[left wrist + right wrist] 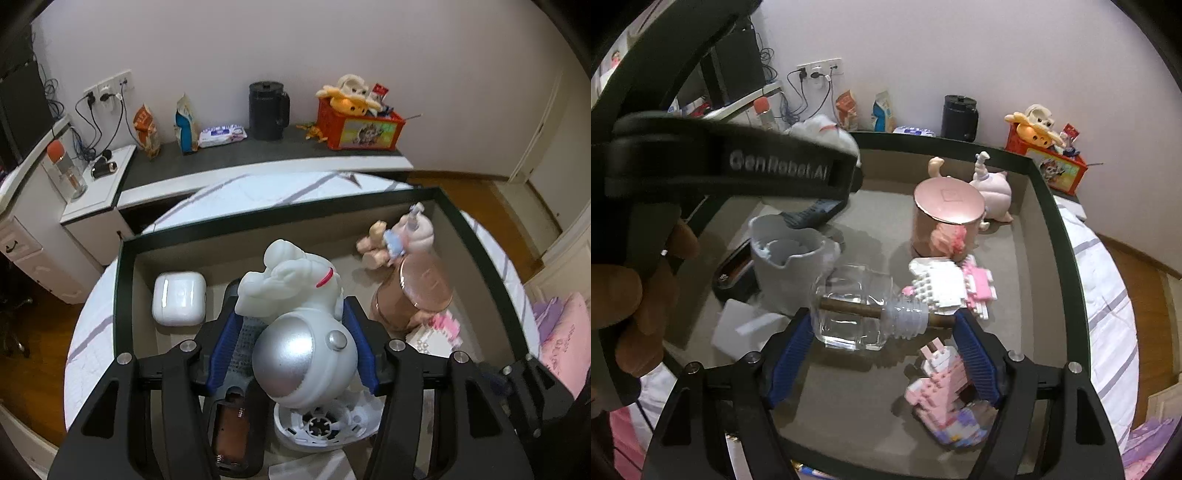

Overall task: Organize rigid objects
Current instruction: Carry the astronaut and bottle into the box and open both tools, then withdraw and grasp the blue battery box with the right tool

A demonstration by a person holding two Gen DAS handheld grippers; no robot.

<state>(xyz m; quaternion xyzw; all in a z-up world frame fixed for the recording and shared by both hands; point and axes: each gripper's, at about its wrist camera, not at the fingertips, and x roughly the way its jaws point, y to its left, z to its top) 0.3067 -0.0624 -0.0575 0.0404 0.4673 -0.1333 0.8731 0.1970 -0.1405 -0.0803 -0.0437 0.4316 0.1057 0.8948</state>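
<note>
A white astronaut figure [295, 291] with a silver helmet lies in the dark-rimmed box [280, 218], on top of a grey remote [232, 424] and a white round base [325, 424]. My left gripper [291, 304] stands open around it, with a gap beside the left pad [223, 350]. In the right wrist view a clear glass bottle [849, 317] with a brown stick through its neck lies on its side on the box floor [849, 398]. My right gripper [882, 314] is open, one finger at each end of the bottle.
The box also holds a white earbud case [179, 299], a shiny pink tin [947, 218], a pink figure [993, 188], two pink-and-white brick models [951, 288], and a grey cup [790, 266]. A hand [628, 306] holds the left gripper's body. Behind stands a shelf with a red toy crate [360, 129].
</note>
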